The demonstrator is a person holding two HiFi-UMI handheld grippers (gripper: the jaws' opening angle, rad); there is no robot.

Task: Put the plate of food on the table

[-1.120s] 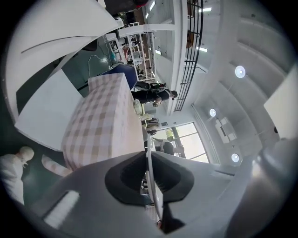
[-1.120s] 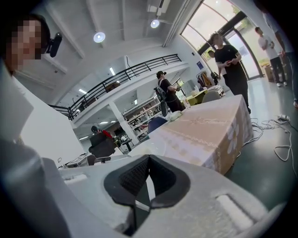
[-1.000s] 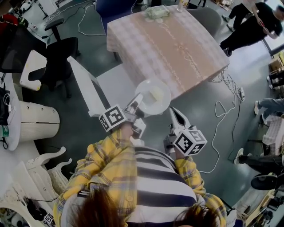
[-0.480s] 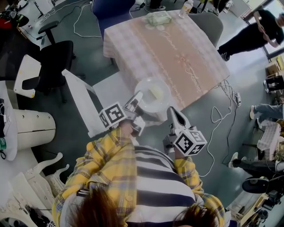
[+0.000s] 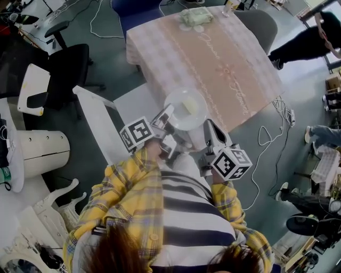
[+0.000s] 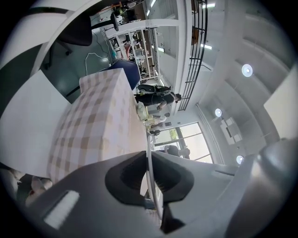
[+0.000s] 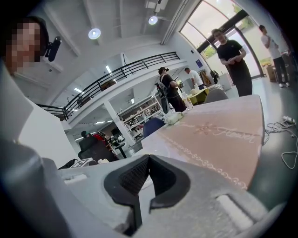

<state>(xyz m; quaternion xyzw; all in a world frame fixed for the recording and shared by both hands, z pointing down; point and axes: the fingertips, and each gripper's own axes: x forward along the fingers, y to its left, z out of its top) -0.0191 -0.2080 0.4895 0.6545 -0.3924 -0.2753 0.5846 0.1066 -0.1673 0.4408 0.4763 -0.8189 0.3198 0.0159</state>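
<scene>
A round white plate (image 5: 185, 108) with a pale yellow piece of food (image 5: 189, 105) hangs over the near edge of the table (image 5: 213, 58), which wears a pink checked cloth. My left gripper (image 5: 169, 114) is shut on the plate's near-left rim. In the left gripper view the rim (image 6: 148, 153) runs edge-on between the closed jaws of the left gripper (image 6: 149, 160), with the table (image 6: 93, 121) beyond. My right gripper (image 5: 208, 128) is shut and empty, just right of the plate at the table's edge. In the right gripper view the right gripper (image 7: 147, 160) has its jaws together, the table (image 7: 223, 135) ahead.
A pale green bundle (image 5: 195, 16) and a bottle (image 5: 232, 5) stand at the table's far end. A white board-like chair (image 5: 98, 120) leans left of the table, a black office chair (image 5: 69, 66) further left. Cables (image 5: 277, 109) lie on the floor to the right. People stand at far right.
The person has stepped closer to the table. The plate, still held by the left gripper, now hangs over the table's near edge, and the right gripper has moved up beside it.
</scene>
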